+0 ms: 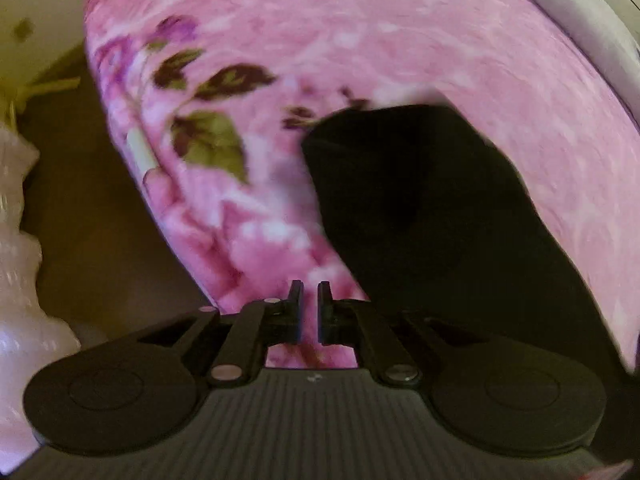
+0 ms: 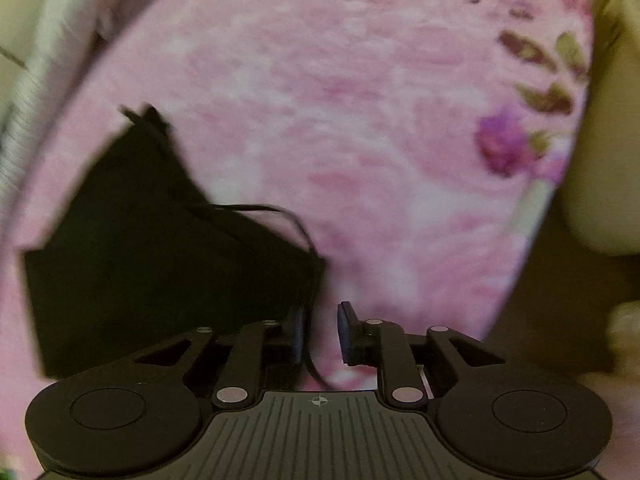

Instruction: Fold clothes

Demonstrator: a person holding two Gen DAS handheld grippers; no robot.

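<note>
Garments: one black garment, lying on the pink floral blanket of the bed.
Cords: one thin black cord, looping off the garment's edge.
Left gripper: fingers nearly together, nothing between them.
Right gripper: fingers slightly apart, cord passing between, no grip visible.

A bed fills both views, covered by a pink plush blanket printed with purple flowers and olive leaves. Along its far edge runs a white padded headboard. Beside the bed lies dark brown floor, under dim, warm light.
</note>
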